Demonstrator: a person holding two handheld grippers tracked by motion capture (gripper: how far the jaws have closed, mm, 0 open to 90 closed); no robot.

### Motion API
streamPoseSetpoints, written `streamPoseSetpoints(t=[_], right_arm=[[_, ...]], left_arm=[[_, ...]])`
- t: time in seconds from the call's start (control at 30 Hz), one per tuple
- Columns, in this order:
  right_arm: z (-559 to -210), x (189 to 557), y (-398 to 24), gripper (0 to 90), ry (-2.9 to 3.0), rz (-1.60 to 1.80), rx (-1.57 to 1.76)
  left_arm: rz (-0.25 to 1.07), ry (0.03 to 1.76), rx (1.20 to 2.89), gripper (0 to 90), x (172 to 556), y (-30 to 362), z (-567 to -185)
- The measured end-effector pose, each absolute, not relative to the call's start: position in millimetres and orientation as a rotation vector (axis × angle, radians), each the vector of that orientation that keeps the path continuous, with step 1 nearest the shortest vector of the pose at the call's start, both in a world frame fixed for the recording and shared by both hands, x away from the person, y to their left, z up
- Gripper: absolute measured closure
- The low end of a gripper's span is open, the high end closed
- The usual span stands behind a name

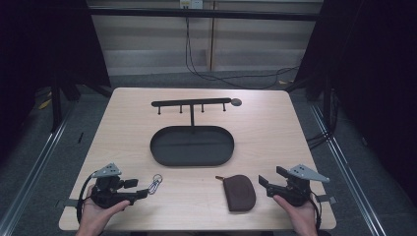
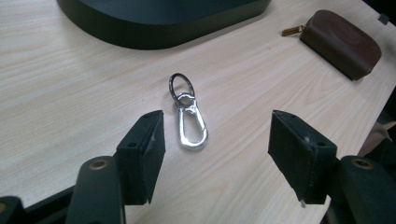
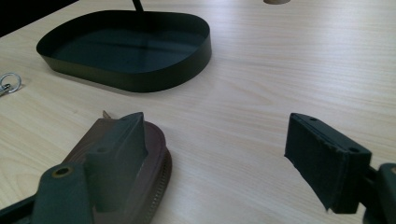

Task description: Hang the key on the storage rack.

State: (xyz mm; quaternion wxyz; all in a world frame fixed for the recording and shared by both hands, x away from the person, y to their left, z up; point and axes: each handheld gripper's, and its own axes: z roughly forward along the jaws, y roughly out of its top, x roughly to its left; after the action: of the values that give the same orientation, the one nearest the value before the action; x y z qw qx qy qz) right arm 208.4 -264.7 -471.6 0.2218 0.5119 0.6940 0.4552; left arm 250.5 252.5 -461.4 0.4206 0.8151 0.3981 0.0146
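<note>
The small silver metal carabiner clip with its dark split ring (image 2: 188,116) lies flat on the pale wooden desk (image 1: 275,142), just ahead of the left gripper (image 2: 215,156), whose jaws are spread wide with nothing between them. In the high view the clip (image 1: 156,183) sits just beyond that gripper (image 1: 139,187), near the front edge of the desk.

It looks light, hard and stiff, and being smooth metal lying flat it will probably slip under the pads. The best hold seems to be across the 2 long sides of the clip body, with the jaws coming down low to the desk; the ring swings loose and would give a poor grip.

The brown leather zip pouch (image 1: 240,192) lies close to the right gripper (image 1: 268,179), whose jaws are also spread, 1 of them over the pouch edge (image 3: 154,154). It looks soft and easy to pinch. Behind stands the black oval metal tray with a hook rail (image 1: 162,156).
</note>
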Motion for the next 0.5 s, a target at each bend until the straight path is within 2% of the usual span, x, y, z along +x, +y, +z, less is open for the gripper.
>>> streamPoseSetpoints(t=[0.27,0.5], right_arm=[[-471.4,208.3,-267.9,19.0,1.925,1.281,1.467],[-469.6,205.5,-269.9,18.8,1.954,1.301,1.473]], left_arm=[[0.039,1.002,2.055,45.7,250.9,250.0,-460.5],[0.032,0.97,2.05,48.6,249.2,249.5,-454.1]])
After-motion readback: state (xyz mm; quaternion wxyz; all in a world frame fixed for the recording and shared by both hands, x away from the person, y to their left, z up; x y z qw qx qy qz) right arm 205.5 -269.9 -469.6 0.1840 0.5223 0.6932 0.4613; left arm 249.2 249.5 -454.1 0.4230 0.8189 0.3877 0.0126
